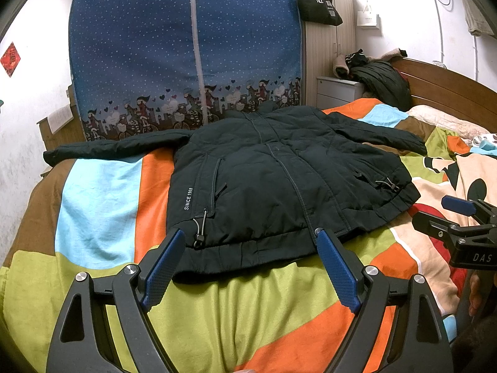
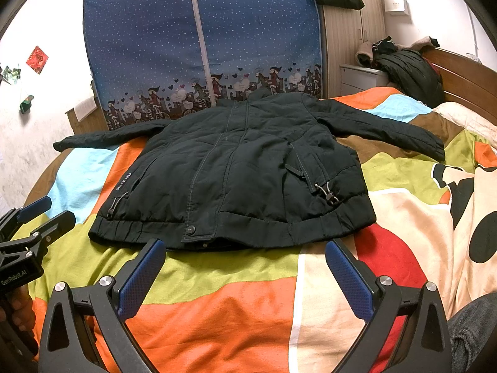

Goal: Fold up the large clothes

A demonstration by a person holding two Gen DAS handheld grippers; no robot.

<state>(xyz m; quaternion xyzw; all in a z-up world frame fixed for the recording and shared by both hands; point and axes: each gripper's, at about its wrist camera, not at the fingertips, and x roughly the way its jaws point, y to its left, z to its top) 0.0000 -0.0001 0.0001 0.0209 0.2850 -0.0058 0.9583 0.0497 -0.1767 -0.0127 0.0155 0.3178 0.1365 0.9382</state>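
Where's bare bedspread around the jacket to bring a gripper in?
Free: the strip of bedspread between the jacket hem and both open grippers, left gripper and right gripper; the blue patch under the left sleeve; the cartoon-print area beyond the right hem. Crowded: the headboard corner with piled clothes.

The dark jacket (image 1: 279,180) is showing white letters "SINCE 1968" (image 1: 188,198) along its front near the hem. The right gripper (image 1: 447,217), seen from the left wrist, is carrying "DAS" (image 1: 482,258) on its black body. The left gripper (image 2: 46,214), seen from the right wrist, is showing "GenRobot.AI" (image 2: 14,277). The black tote bag (image 1: 318,4) is bearing white characters, too small to read.
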